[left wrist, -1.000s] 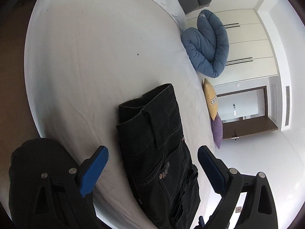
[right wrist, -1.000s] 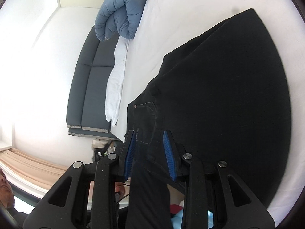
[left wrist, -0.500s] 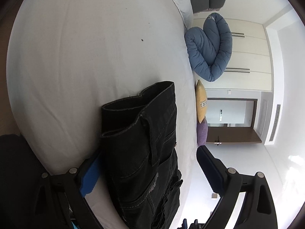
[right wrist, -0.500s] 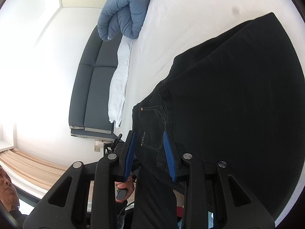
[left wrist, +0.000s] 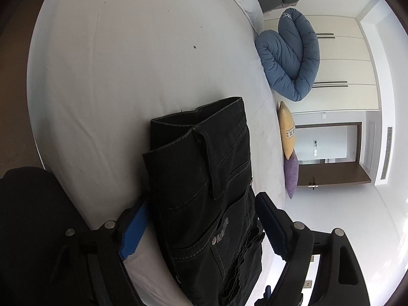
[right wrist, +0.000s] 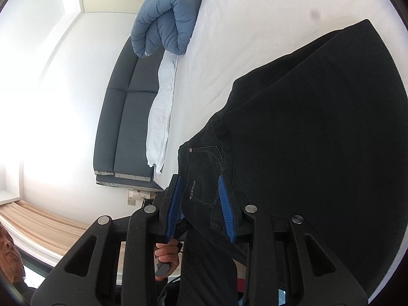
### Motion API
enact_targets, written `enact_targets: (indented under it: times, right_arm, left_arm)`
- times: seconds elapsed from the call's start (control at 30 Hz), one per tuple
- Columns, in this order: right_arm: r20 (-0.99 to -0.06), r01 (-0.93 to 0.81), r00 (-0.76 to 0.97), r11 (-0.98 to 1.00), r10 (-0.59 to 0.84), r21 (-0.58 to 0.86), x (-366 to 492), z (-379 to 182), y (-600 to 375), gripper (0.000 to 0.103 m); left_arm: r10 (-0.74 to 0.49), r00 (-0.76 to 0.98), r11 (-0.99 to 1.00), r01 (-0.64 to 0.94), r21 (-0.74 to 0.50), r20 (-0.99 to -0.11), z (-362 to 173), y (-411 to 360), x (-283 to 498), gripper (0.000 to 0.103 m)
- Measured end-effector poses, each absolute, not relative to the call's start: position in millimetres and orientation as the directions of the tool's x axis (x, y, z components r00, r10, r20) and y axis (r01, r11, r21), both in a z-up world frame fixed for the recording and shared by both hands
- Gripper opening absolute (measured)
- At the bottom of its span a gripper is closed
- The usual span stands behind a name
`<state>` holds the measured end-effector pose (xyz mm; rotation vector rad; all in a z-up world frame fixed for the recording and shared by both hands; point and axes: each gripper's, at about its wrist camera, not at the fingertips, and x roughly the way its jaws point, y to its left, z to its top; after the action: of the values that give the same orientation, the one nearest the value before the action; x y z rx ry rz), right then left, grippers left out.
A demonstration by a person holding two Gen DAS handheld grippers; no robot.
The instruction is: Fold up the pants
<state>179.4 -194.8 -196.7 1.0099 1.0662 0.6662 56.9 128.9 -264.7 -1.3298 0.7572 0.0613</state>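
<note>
Presently the black pants (left wrist: 209, 191) lie at the bed's (left wrist: 127, 76) near edge, folded lengthwise. The right claw (right wrist: 200, 204) grips the waist section; the left claw (left wrist: 199, 229) is closing around the waistband, pads not yet pressing. Crosswise folding apparently remains.

Left wrist view: wide bare stretch of white bed (left wrist: 114, 76) left and far of the black pants (left wrist: 204, 191), free to pass. Far right edge blocked by rolled blue duvet (left wrist: 290, 58), yellow pillow (left wrist: 287, 132) and purple pillow (left wrist: 291, 173). Right wrist view: pants (right wrist: 318, 127) cover near right of bed (right wrist: 242, 25); bare sheet beyond them. Grey sofa (right wrist: 122, 117) and white towel (right wrist: 160, 117) line the bed's left side.
</note>
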Motion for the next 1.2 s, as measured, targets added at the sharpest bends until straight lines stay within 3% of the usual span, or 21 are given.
enact_targets:
  times: [0.23, 0.27, 0.33, 0.37, 0.4, 0.77, 0.87, 1.2]
  right_arm:
    - [-0.385, 0.005, 0.362, 0.411, 0.849, 0.912, 188.4, -194.8, -188.4, 0.029]
    - [-0.388, 0.004, 0.36, 0.414, 0.848, 0.91, 190.9, -195.0, -186.8, 0.029]
    - [-0.401, 0.008, 0.352, 0.425, 0.846, 0.905, 196.2, -196.4, -183.8, 0.029]
    - [-0.413, 0.01, 0.343, 0.436, 0.844, 0.9, 199.5, -197.3, -181.1, 0.029]
    - [-0.429, 0.011, 0.333, 0.452, 0.84, 0.892, 203.3, -198.1, -178.0, 0.029]
    - [-0.515, -0.052, 0.144, 0.526, 0.845, 0.849, 249.0, -199.5, -104.8, 0.029]
    - [-0.661, 0.001, 0.027, 0.662, 0.749, 0.75, 258.9, -229.9, -80.6, 0.029]
    - [-0.612, 0.048, 0.142, 0.612, 0.778, 0.79, 249.2, -248.5, -94.8, 0.021]
  left_arm:
    - [-0.423, 0.754, 0.222, -0.451, -0.864, -0.502, -269.2, 139.2, 78.2, 0.087]
    - [-0.425, 0.756, 0.219, -0.449, -0.866, -0.499, -269.0, 139.0, 79.2, 0.083]
    - [-0.434, 0.753, 0.193, -0.458, -0.868, -0.494, -273.1, 139.1, 79.1, 0.057]
    - [-0.446, 0.754, 0.172, -0.457, -0.873, -0.483, -276.3, 139.3, 78.6, 0.034]
    - [-0.456, 0.76, 0.143, -0.45, -0.881, -0.463, -280.3, 138.5, 78.0, 0.03]
    - [-0.363, 0.781, 0.284, -0.427, -0.858, -0.509, -249.8, 127.8, 76.8, 0.017]
    - [-0.346, 0.785, 0.334, -0.408, -0.85, -0.513, -239.4, 123.1, 75.9, 0.016]
    - [-0.324, 0.799, 0.631, -0.216, -0.745, -0.506, -155.2, 65.8, 97.2, 0.015]
